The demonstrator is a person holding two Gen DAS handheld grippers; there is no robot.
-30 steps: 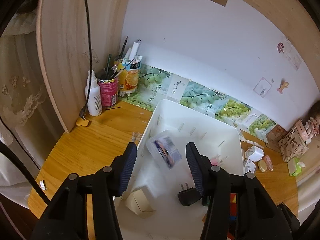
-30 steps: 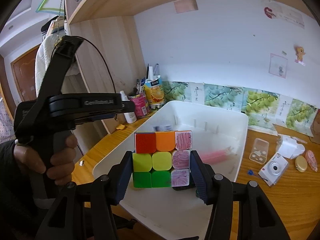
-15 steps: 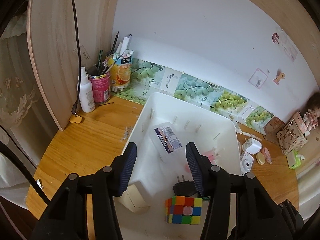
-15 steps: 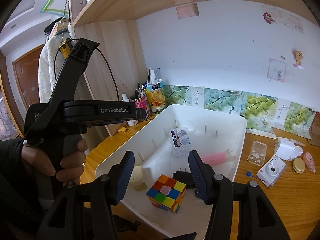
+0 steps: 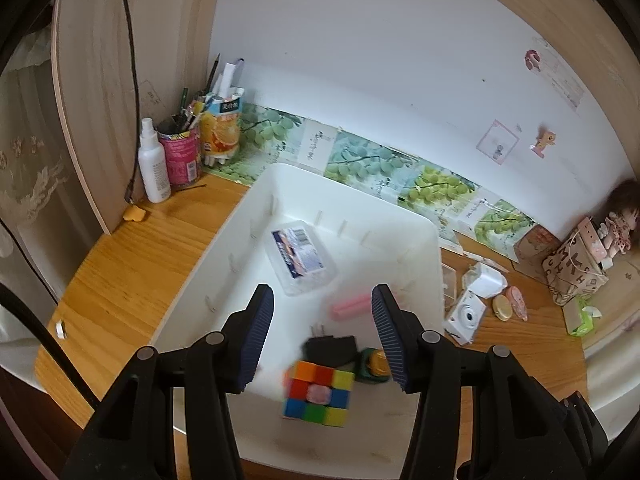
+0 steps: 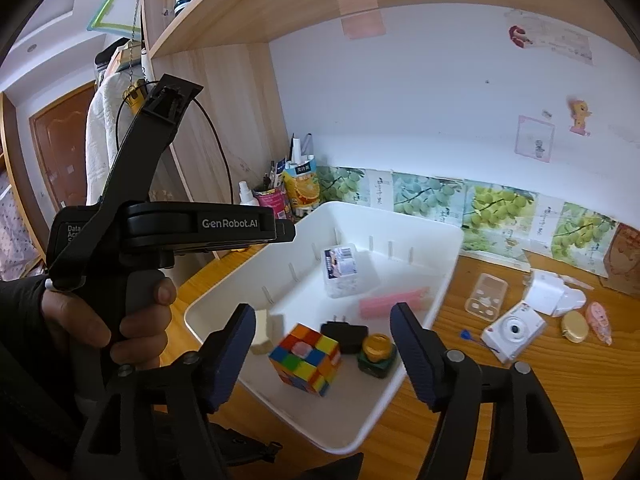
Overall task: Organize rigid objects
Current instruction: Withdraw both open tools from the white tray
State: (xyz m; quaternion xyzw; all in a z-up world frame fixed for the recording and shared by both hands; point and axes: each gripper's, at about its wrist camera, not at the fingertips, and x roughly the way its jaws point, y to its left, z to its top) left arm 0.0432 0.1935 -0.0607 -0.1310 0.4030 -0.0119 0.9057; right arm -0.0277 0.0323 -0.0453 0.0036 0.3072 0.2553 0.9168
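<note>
In the white bin (image 6: 448, 276) on the wooden desk (image 6: 520, 392), the colour cube (image 6: 306, 360) lies free near the front wall, tilted on an edge or corner as far as the right wrist view shows, just beside a black plug adapter (image 6: 345, 334) and a green-and-gold jar (image 6: 376, 356); a clear labelled box (image 6: 340, 270) and a pink stick (image 6: 394, 302) lie farther back. The right gripper (image 6: 320, 354) has its jaws opening, with nothing pressed between the pads; the cube appears beyond them, untouched. The left gripper (image 5: 322, 330) stands with its jaws apart at a moderate gap and empty, hovering over the bin. Risks, as judged: the cube may roll against the jar and tip it; the next reach toward the instant camera (image 6: 514, 330), the phone case (image 6: 486, 294) or the small gold case (image 6: 574, 326) on the desk could catch the bin's right wall and shove it. The two tools sit close together, so crossing paths could make them collide.
</note>
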